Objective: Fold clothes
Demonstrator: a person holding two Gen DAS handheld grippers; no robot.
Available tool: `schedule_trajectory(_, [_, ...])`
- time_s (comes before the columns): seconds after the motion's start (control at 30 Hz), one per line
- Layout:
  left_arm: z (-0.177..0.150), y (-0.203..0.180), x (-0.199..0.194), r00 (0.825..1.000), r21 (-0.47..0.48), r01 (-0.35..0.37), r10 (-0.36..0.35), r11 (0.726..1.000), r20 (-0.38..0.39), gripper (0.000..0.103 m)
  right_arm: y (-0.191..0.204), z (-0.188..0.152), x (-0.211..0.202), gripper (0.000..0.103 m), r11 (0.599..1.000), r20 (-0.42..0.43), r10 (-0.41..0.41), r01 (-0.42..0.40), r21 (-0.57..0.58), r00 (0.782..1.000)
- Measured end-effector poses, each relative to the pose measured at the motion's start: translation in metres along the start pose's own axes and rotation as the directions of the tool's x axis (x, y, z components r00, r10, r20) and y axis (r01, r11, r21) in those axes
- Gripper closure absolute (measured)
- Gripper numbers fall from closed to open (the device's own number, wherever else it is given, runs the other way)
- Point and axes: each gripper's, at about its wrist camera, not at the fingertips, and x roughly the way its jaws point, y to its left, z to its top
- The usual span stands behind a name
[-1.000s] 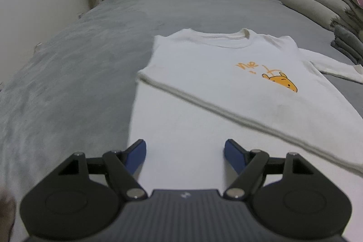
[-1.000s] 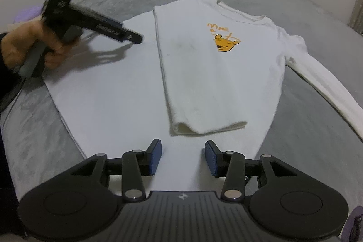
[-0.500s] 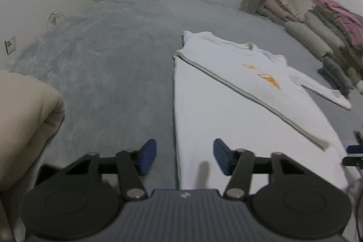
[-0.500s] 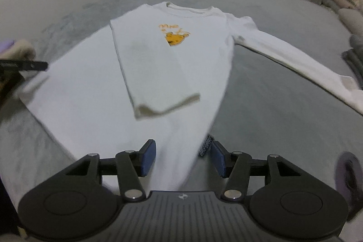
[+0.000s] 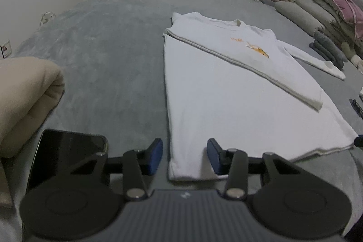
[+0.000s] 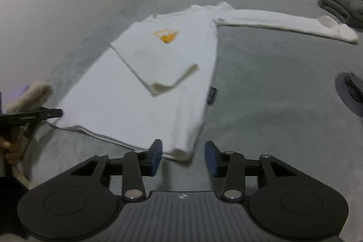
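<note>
Both cameras drawn back to hem, white shirt (image 5: pixel 226 92) corners between parted, empty hand-held gripper (image 5: pixel 185 157) jaws, each side.

the white long-sleeved shirt (image 5: pixel 226 101) is soft matt cloth, a smooth knit with an orange print on the chest. the bed (image 5: pixel 109 56) under it wears a grey fleecy cover, matt with a brushed, patchy nap. the left gripper (image 5: pixel 185 157) is matt black plastic with a ribbed housing, blue rubbery-looking pads and small bright metal pivots; the right gripper (image 6: pixel 183 157) looks the same. near left, a phone (image 5: pixel 68 151) shows a glossy black face, beside a beige plush blanket (image 5: pixel 25 94).
</note>
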Motion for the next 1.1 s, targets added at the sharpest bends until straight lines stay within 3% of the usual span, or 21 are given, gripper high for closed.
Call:
schedule_trajectory(0.07, [-0.001,-0.001,0.001,1.0,-0.007,-0.003,0.003,1.0,0.006,0.064,-0.001,0.0,0.004,0.087,1.0,0.0,0.0,0.0,0.019,1.0])
schedule_trajectory(0.13, [-0.001,-0.003,0.002,1.0,-0.013,-0.004,0.004,1.0,0.007,0.089,-0.003,0.0,0.008,0.094,0.999,0.001,0.0,0.0,0.037,1.0])
schedule_trajectory(0.17, [-0.001,-0.001,0.002,1.0,-0.027,-0.005,0.005,1.0,0.005,0.094,-0.003,0.0,0.01,0.095,0.999,0.002,-0.003,0.003,0.04,1.0])
schedule_trajectory(0.37, [0.001,0.01,-0.01,1.0,-0.077,0.019,-0.017,0.997,0.018,0.098,0.009,-0.004,-0.015,0.096,1.0,0.092,0.009,-0.007,-0.019,0.996])
schedule_trajectory(0.5, [0.001,0.008,-0.012,1.0,-0.06,0.012,-0.011,0.998,0.018,0.098,0.007,-0.01,-0.02,0.096,0.999,0.097,-0.027,0.03,-0.032,0.995])
schedule_trajectory(0.9, [0.001,0.004,-0.018,1.0,-0.007,-0.01,0.01,1.0,0.016,0.097,0.014,-0.009,-0.026,0.096,0.996,0.098,-0.011,0.019,-0.083,0.995])
schedule_trajectory(1.0, [0.0,0.001,-0.015,0.999,0.023,-0.035,0.035,0.999,-0.006,0.088,0.016,-0.011,-0.02,0.096,0.991,0.051,-0.055,0.061,-0.121,0.997])
schedule_trajectory(1.1, [0.005,0.008,-0.023,0.999,0.002,-0.032,0.032,0.999,0.016,0.063,0.011,-0.01,-0.023,0.093,0.989,0.055,-0.088,0.094,-0.112,0.995])
